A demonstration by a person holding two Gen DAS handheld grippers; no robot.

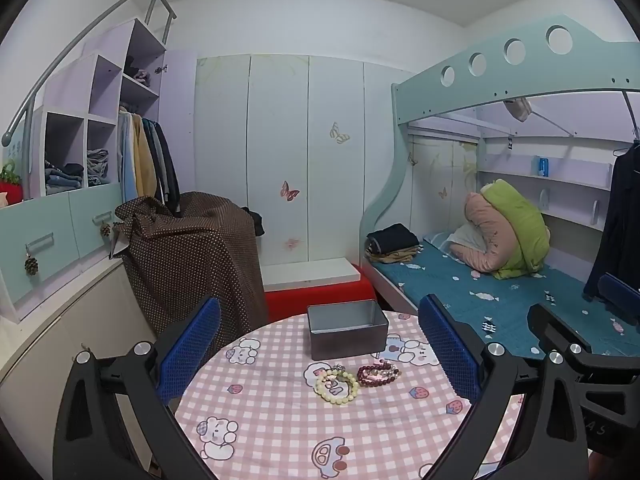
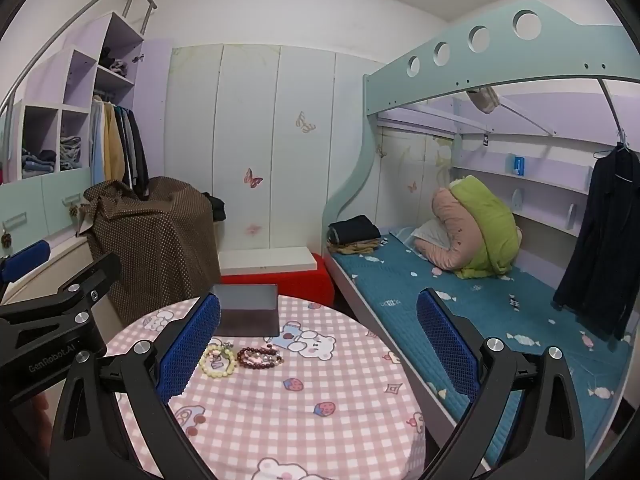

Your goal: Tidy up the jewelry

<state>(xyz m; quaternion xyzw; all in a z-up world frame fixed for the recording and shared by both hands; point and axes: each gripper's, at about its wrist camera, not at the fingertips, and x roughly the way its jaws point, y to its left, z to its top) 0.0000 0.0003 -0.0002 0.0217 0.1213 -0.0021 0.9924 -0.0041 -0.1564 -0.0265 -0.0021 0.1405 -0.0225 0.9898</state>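
A pale yellow bead bracelet (image 1: 337, 385) (image 2: 218, 362) and a dark red bead bracelet (image 1: 378, 372) (image 2: 259, 357) lie side by side on the round table's pink checked cloth (image 1: 280, 420) (image 2: 320, 380). Behind them stands an open grey metal tin (image 1: 347, 329) (image 2: 246, 315), its inside showing nothing. My left gripper (image 1: 318, 344) hovers above the table's near side, open, nothing between its blue pads. My right gripper (image 2: 318, 344) hangs open to the right of the jewelry, also with nothing in it. The right gripper's body shows at the right edge of the left wrist view.
A brown dotted cloth covers a bulky object (image 1: 192, 256) behind the table at the left. A red stool with a white board (image 1: 316, 288) sits behind the tin. A bunk bed with a teal mattress (image 1: 500, 300) and folded bedding runs along the right.
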